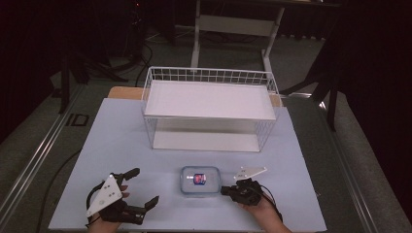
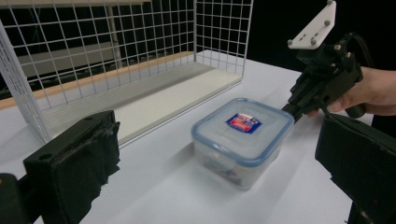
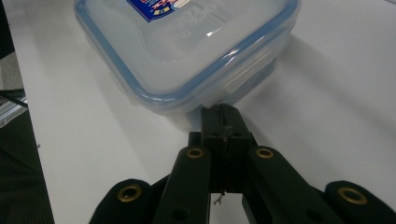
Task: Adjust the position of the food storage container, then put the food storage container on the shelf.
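Presently, left gripper (image 1: 145, 187): jaws spread wide, holding nothing.
Right gripper (image 3: 223, 122): jaws pressed together, tips apparently touching the lidded box (image 1: 199, 180).
Counter (image 1: 121, 141): carries the wire basket (image 1: 209, 109).

The wire basket (image 1: 210, 109) stands toward the table's (image 1: 121, 141) far edge, blocking the middle there; narrow strips of bare table run past it along the left and right edges. Its near side is open above a white floor. The lidded container (image 1: 199, 180) sits near the near edge's middle, with bare table between it and the basket.
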Available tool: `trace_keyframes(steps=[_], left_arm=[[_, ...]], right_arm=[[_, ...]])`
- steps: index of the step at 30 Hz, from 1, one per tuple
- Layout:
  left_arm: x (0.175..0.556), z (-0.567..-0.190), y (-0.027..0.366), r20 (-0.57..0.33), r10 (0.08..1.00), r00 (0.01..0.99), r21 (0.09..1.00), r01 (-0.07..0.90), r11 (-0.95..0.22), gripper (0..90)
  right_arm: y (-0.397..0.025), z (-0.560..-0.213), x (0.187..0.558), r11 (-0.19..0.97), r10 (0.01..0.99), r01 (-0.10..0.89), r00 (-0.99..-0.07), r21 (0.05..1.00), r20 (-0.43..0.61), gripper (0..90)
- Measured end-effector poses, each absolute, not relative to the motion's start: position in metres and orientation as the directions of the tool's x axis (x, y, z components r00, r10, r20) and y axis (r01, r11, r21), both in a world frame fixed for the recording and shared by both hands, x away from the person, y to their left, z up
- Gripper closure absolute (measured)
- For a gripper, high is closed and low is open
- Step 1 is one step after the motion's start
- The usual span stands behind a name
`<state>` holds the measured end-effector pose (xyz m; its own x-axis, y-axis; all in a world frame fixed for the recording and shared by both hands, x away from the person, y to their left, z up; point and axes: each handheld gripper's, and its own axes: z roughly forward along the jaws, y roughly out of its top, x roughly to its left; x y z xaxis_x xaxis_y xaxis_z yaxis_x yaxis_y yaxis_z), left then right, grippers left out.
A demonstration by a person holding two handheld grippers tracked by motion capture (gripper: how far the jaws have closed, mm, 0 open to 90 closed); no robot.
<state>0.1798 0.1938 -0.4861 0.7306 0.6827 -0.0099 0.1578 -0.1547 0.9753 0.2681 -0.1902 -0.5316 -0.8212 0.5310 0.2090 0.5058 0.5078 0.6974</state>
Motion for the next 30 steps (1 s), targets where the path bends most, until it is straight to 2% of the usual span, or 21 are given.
trace_keyframes(steps=[11,15,18,23,25,27,28,30], left_arm=[[0.180,-0.487,0.193,-0.012,0.677,0.736,0.974,0.162,-0.159,0.6],[0.180,-0.487,0.193,-0.014,0.671,0.741,0.973,0.164,-0.161,0.6],[0.181,-0.487,0.192,-0.024,0.666,0.745,0.972,0.172,-0.158,0.6],[0.181,-0.487,0.190,-0.025,0.655,0.755,0.971,0.174,-0.162,0.6],[0.181,-0.486,0.189,-0.037,0.647,0.762,0.971,0.181,-0.158,0.6],[0.181,-0.484,0.187,-0.040,0.632,0.774,0.972,0.178,-0.156,0.6],[0.181,-0.484,0.187,-0.040,0.632,0.774,0.972,0.178,-0.156,0.6],[0.182,-0.478,0.185,-0.063,0.610,0.790,0.971,0.191,-0.147,0.6]], right_arm=[[-0.173,-0.534,0.275,0.517,0.516,0.490,-0.833,0.703,0.201,90.0],[-0.181,-0.527,0.273,0.520,0.539,0.470,-0.828,0.713,0.153,84.3],[-0.189,-0.519,0.269,0.501,0.546,0.450,-0.827,0.739,0.133,75.3],[-0.199,-0.504,0.261,0.426,0.565,0.445,-0.811,0.788,0.152,45.8],[-0.204,-0.498,0.259,0.372,0.556,0.443,-0.810,0.816,0.186,31.0],[-0.206,-0.492,0.258,0.365,0.533,0.439,-0.822,0.821,0.202,16.6],[-0.206,-0.489,0.256,0.369,0.533,0.416,-0.827,0.831,0.178,13.7],[-0.207,-0.483,0.253,0.374,0.530,0.398,-0.833,0.838,0.159,13.7]])
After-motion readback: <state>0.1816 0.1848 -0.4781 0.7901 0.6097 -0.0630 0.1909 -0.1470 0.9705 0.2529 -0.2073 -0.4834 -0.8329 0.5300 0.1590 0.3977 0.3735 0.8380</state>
